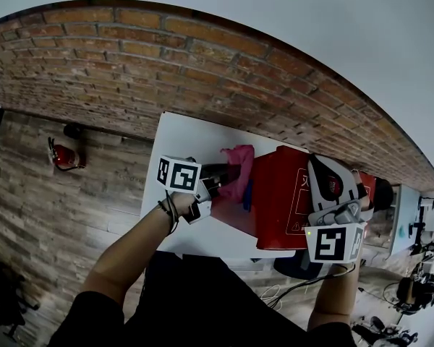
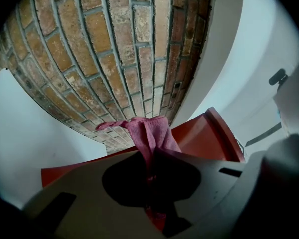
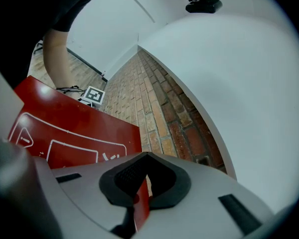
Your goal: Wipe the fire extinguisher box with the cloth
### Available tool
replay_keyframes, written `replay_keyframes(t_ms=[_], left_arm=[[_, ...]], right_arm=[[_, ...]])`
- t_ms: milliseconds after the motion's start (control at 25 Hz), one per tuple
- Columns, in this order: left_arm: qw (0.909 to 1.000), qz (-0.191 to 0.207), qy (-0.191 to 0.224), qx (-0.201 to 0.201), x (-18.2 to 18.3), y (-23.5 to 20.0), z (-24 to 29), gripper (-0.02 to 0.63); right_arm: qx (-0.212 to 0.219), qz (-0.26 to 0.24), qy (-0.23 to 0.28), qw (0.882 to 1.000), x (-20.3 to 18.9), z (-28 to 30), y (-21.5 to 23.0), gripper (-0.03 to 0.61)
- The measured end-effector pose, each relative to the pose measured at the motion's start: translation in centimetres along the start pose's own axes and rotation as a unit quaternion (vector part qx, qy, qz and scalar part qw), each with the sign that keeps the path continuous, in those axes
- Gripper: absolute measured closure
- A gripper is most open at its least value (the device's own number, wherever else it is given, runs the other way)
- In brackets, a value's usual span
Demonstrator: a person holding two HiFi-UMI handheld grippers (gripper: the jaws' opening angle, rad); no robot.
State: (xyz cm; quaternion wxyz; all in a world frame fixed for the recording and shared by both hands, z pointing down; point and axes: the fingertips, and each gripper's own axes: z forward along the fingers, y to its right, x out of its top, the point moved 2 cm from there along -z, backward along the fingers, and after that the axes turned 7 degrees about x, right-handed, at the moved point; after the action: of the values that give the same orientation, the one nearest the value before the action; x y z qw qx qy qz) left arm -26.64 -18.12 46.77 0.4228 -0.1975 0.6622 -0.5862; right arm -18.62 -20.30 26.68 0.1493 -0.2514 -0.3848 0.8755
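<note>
The fire extinguisher box [image 1: 278, 194] is red, with white line print on its face, and it lies with this face upward at the centre right of the head view. The cloth [image 1: 237, 166] is pink and crumpled, and it is bunched against the box's left edge, near the middle of the frame.

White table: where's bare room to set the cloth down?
Bare: far corner of the white table, between brick wall and left tongs with the pink cloth; the strip along its near edge. The red fire extinguisher box crowds the right.
</note>
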Motion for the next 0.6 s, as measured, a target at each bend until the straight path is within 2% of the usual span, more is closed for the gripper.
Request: replay_keyframes(t_ms=[600], left_arm=[[0.9998,0.011,0.016,0.01,-0.8,-2.0,0.0,0.545]], right_arm=[[0.0,-0.001,0.001,1.0,0.0,0.1,0.1,0.56]])
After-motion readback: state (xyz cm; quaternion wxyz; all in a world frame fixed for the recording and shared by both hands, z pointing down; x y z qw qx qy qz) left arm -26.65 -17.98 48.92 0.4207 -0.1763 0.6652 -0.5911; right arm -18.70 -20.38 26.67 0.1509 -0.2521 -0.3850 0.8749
